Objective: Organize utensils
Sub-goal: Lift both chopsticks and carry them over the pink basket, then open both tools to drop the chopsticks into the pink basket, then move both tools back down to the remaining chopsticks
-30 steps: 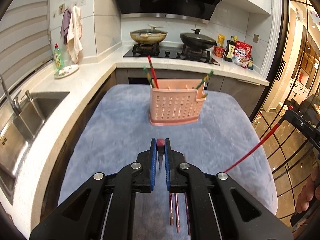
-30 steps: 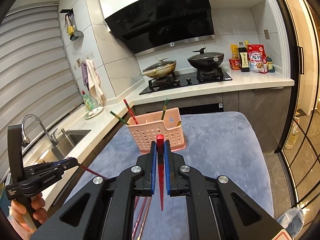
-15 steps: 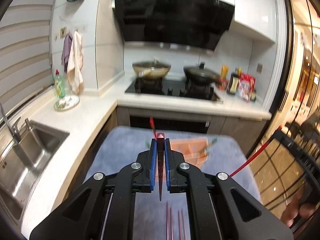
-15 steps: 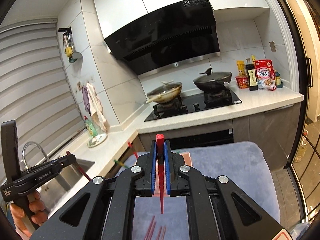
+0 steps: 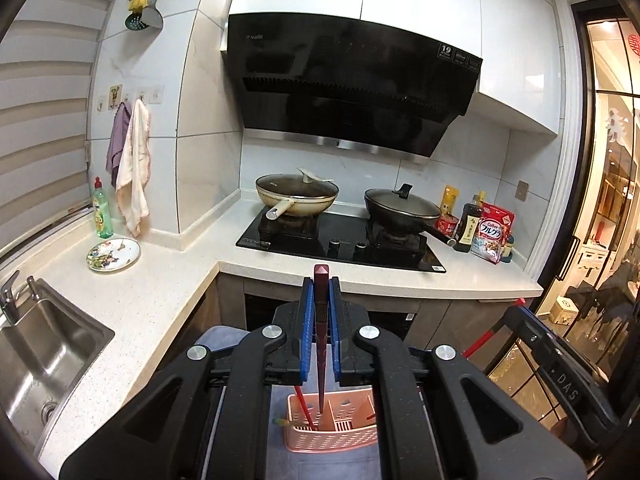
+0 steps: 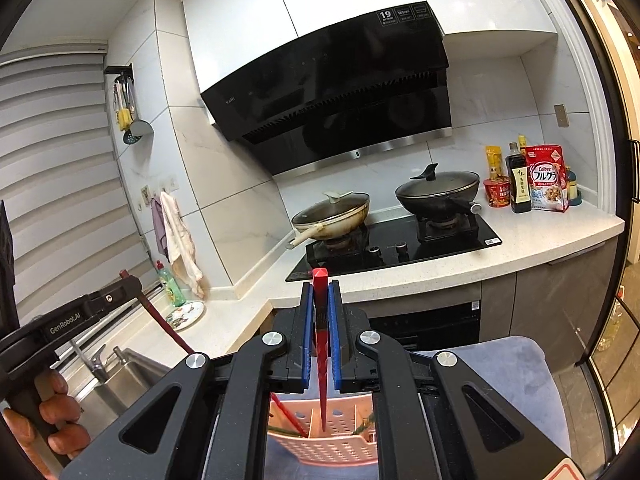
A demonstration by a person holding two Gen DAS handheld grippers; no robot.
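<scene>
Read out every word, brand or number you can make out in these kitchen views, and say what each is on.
"19": range hood sticker; smaller print unreadable.
"valli": hood's left edge.
"Calbee", "フルグラ": red cereal bag.
"GenRobot.AI": left gripper.
"DAS": right gripper.
Soy sauce bottle label: too small.

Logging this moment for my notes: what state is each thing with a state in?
Left gripper: shut on a dark red chopstick.
Right gripper: shut on a bright red chopstick.
Pink basket: upright, already holds chopsticks.
Cream pan: lidded.
Black wok: lidded.
</scene>
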